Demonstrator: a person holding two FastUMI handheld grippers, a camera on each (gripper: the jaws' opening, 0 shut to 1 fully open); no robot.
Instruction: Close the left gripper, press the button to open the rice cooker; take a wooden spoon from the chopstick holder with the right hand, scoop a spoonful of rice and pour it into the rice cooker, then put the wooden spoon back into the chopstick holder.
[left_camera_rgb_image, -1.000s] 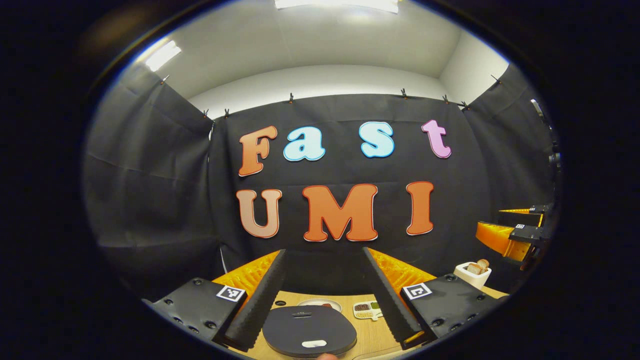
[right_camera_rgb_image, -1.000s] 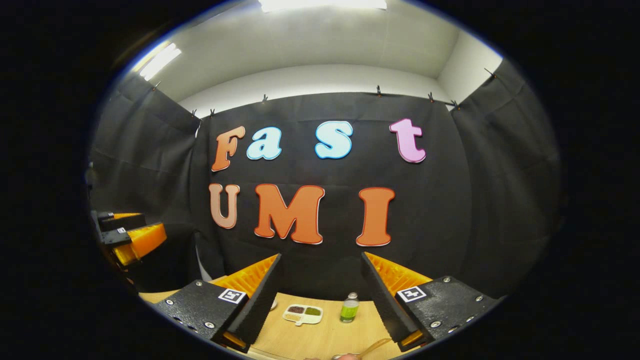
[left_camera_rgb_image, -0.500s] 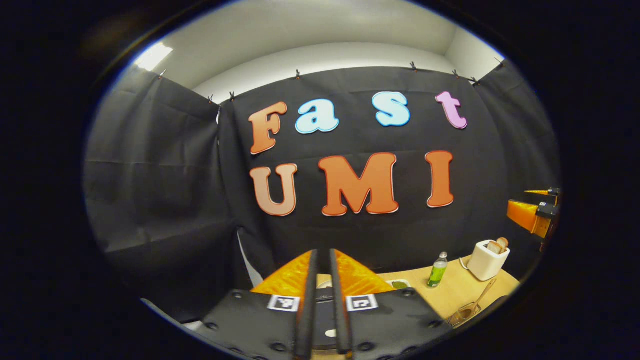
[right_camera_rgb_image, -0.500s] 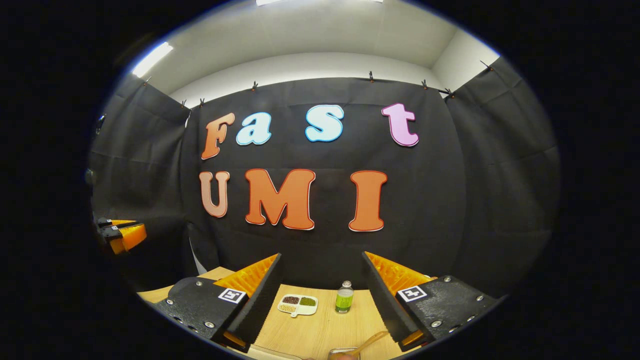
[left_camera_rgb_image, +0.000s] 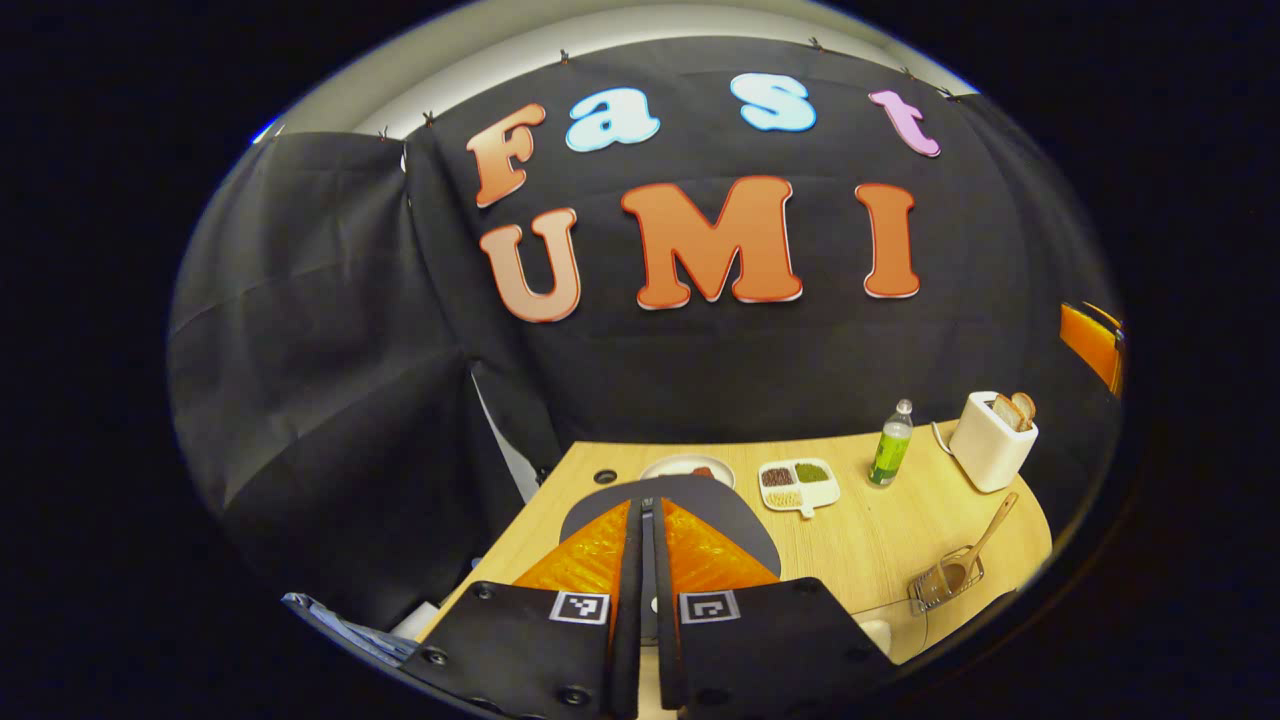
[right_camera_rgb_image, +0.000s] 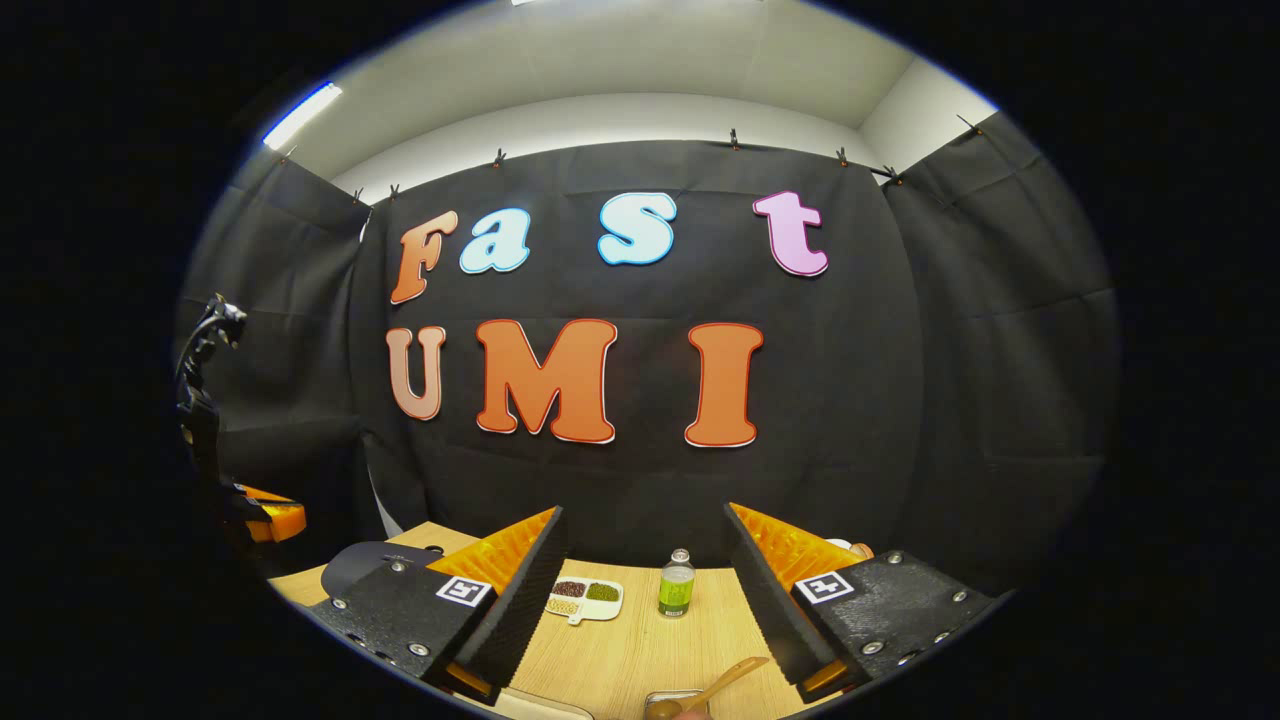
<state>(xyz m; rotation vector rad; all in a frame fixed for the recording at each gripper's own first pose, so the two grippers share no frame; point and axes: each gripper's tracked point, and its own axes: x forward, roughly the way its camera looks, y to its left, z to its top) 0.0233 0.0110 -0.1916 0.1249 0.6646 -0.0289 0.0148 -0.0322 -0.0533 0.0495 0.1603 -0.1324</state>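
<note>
Rice cooker with flat black lid (left_camera_rgb_image: 720, 510), lid down, sits on the pale wooden table (left_camera_rgb_image: 860, 540) under the left gripper (left_camera_rgb_image: 647, 600), fingers together, empty. Right gripper (right_camera_rgb_image: 645, 600) spread wide, empty, above the wooden spoon (right_camera_rgb_image: 715, 685) in its wire-mesh chopstick holder (left_camera_rgb_image: 945, 582).

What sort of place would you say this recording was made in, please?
Probably a staged recording booth set up as a kitchen counter. Black cloth hangs on every side of a wooden table, which carries a toaster, a rice cooker and a wooden spoon in its holder.
</note>
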